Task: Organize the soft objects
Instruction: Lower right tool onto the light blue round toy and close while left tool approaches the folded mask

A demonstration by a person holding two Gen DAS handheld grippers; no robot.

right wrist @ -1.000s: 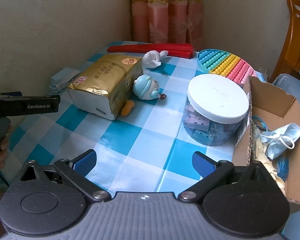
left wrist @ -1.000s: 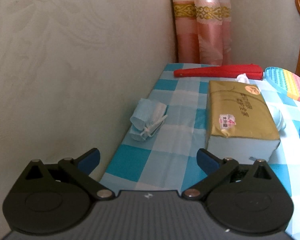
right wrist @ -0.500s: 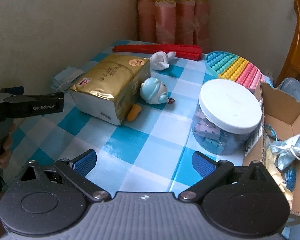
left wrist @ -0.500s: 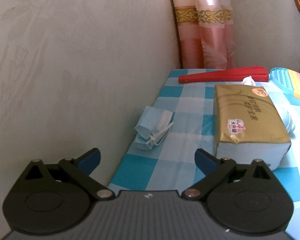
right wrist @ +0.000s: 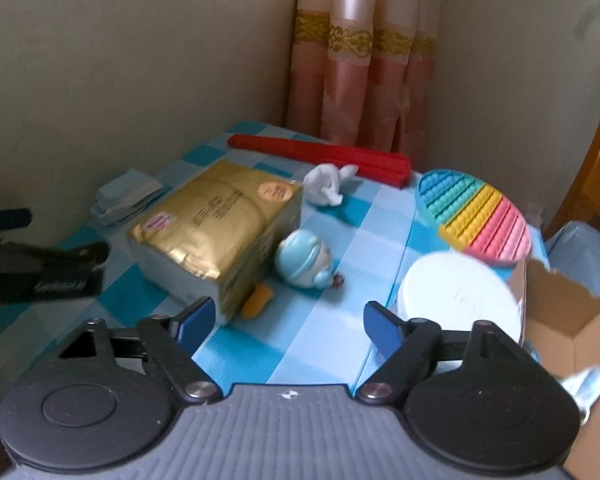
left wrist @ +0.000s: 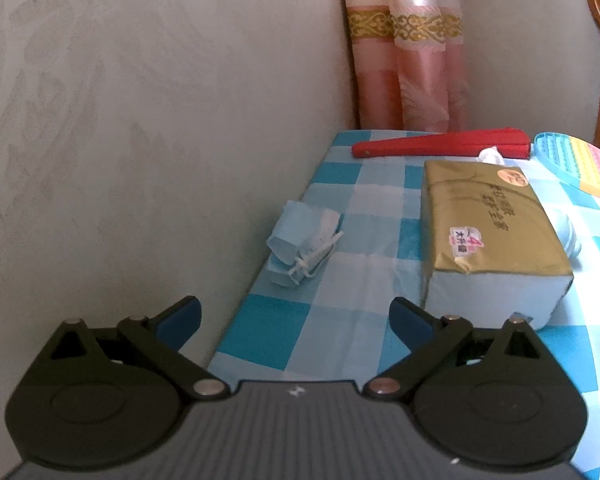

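Both claws empty, soft items not yet picked.
Left gripper (left wrist: 294,316) spread wide, nothing between jaws. Right gripper (right wrist: 286,318) narrowing mid-air, also on nothing. Landmark: gold tissue pack (right wrist: 220,232). Blue face masks (left wrist: 302,246) left of pack, at the table's wall-side edge. White crumpled tissue (right wrist: 328,184) behind pack; blue plush head (right wrist: 306,258) just right of it. Cardboard box (right wrist: 560,320) far right of pack. Risks: mask loops snagging a finger; thin stack sliding off edge under a shallow pinch.
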